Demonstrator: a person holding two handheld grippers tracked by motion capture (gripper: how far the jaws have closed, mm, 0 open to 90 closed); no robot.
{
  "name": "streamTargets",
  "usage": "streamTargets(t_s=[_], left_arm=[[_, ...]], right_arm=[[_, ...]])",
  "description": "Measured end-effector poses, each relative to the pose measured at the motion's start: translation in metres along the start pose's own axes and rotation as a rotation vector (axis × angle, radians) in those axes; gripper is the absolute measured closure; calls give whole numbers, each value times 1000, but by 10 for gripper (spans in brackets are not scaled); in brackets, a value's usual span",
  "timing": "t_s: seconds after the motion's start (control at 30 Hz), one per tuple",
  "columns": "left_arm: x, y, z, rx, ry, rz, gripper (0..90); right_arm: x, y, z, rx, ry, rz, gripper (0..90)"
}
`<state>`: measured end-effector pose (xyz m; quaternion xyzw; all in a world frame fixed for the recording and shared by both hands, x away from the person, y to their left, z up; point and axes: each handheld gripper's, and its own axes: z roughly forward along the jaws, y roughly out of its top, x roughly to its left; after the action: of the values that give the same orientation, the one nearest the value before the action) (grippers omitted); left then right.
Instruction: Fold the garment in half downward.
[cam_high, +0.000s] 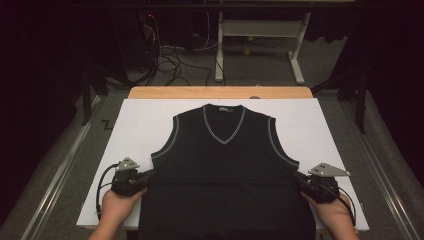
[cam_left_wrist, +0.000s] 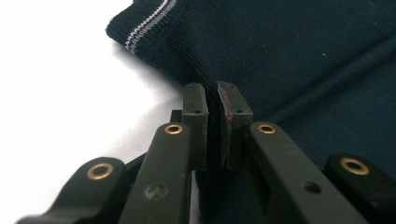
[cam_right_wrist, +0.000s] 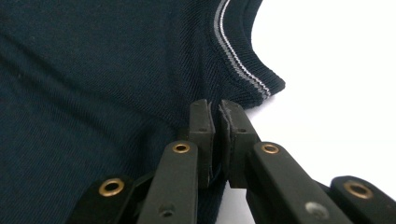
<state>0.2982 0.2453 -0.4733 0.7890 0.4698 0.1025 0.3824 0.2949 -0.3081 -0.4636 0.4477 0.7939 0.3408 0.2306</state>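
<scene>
Vest (cam_high: 225, 170) flat on white board (cam_high: 130, 125), side seams pinched in left tongs (cam_left_wrist: 212, 100) and right tongs (cam_right_wrist: 217, 116).

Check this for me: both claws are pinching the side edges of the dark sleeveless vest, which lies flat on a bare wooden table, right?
Not quite. The vest lies on a white board covering the table, as the high view shows. The left claw and right claw do pinch its side edges.

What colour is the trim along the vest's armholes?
Grey-white stripes on the dark navy vest; trim clearest in the right gripper view.
</scene>
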Motion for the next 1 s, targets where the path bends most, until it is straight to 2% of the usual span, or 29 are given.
streamTargets(t_s=[0.2, 0.37, 0.77, 1.0], left_arm=[[-9, -10, -10, 12, -5, 31, 793], [-15, -21, -18, 26, -19, 36, 792], [-25, -36, -33, 30, -37, 56, 791], [-32, -44, -40, 39, -28, 77, 790]], right_arm=[[3, -7, -8, -1, -1, -9, 849], [7, -14, -15, -1, 3, -32, 849], [15, -27, -34, -16, 15, -27, 849], [19, -33, -42, -21, 23, -29, 849]])
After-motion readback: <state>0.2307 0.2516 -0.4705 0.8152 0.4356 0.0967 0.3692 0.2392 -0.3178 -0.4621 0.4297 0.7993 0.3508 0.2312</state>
